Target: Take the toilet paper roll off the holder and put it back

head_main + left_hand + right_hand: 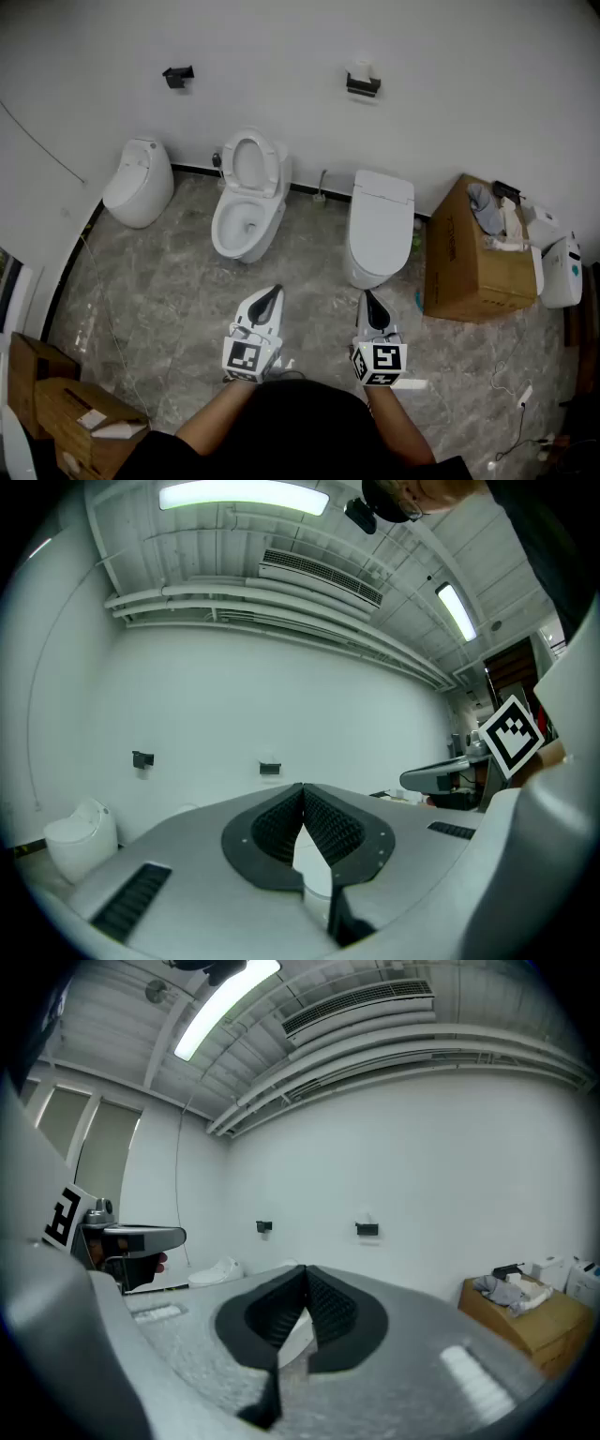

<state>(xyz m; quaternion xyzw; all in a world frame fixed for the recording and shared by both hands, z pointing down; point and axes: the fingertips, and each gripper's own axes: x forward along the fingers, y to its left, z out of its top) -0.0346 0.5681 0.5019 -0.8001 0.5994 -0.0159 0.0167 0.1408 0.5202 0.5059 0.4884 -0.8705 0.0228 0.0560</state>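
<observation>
The white toilet paper roll (361,70) sits on a black holder (364,86) high on the white wall, above the right-hand toilet. The same holder shows small and far off in the left gripper view (270,768) and the right gripper view (367,1230). My left gripper (275,293) and right gripper (366,298) are held side by side over the floor, pointing toward the wall, well short of the holder. Both are shut with nothing between their pads, as the left gripper (303,787) and right gripper (305,1269) close-ups show.
A second black holder (177,75) hangs further left on the wall. Three toilets stand along the wall: a closed one (139,183), one with its lid up (248,197), and a closed one (380,225). Cardboard boxes stand at the right (473,258) and lower left (66,412).
</observation>
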